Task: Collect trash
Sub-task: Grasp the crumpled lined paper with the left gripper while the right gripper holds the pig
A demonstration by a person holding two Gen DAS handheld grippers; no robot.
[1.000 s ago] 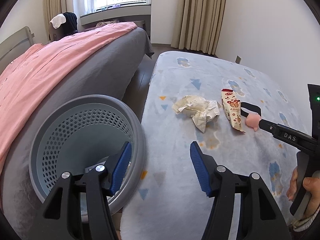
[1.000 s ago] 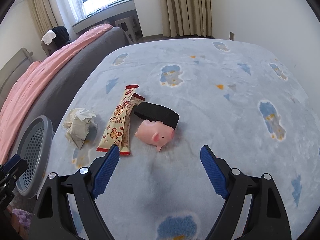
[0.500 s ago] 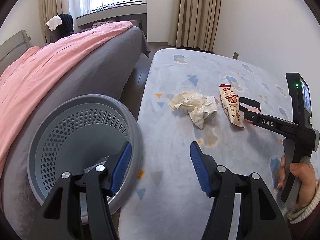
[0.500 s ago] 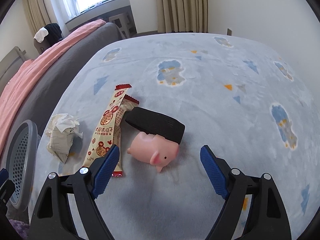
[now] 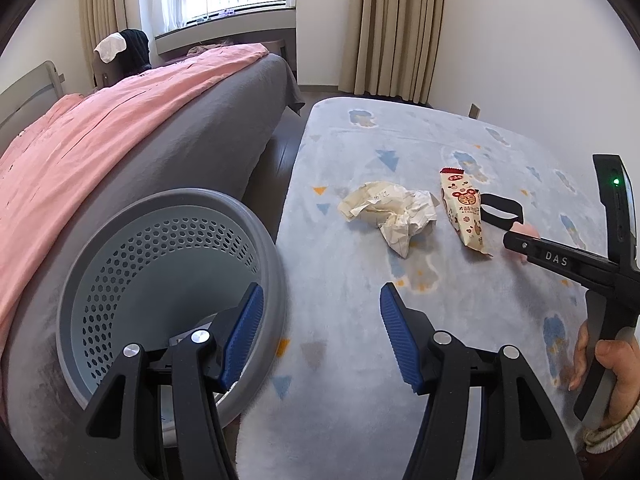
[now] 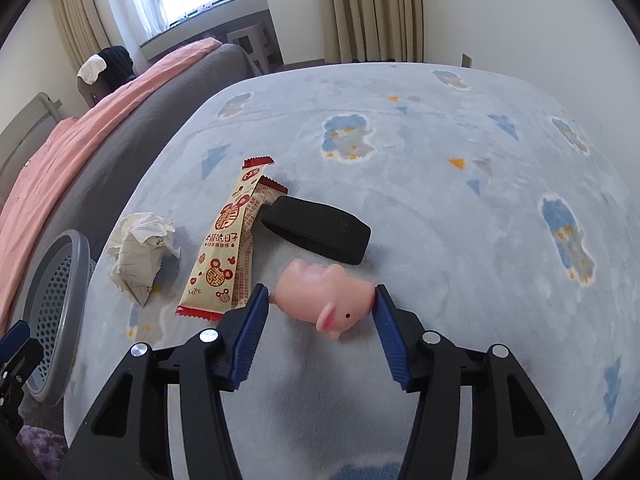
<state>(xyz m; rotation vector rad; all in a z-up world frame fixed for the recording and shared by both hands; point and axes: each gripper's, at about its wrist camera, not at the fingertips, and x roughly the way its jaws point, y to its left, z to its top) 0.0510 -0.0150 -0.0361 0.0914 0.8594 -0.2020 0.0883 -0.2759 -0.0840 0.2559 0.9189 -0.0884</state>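
Observation:
A pink toy pig (image 6: 326,294) lies on the blue patterned rug (image 6: 440,168). My right gripper (image 6: 318,300) is open with its jaws on either side of the pig, close to touching it. A cream and red snack wrapper (image 6: 226,240) and crumpled paper (image 6: 138,246) lie to the pig's left. In the left wrist view the paper (image 5: 390,212) and wrapper (image 5: 464,212) lie ahead. My left gripper (image 5: 320,320) is open and empty, over the rim of the grey perforated trash basket (image 5: 120,264).
A black flat case (image 6: 318,228) lies just behind the pig. A bed with a pink cover (image 5: 92,136) runs along the left. The basket also shows in the right wrist view (image 6: 54,300). Curtains (image 5: 394,28) and a white wall stand beyond the rug.
My right gripper has moved forward and down until its jaws straddle the pig, and the jaws have narrowed. My left gripper has barely moved and stays open.

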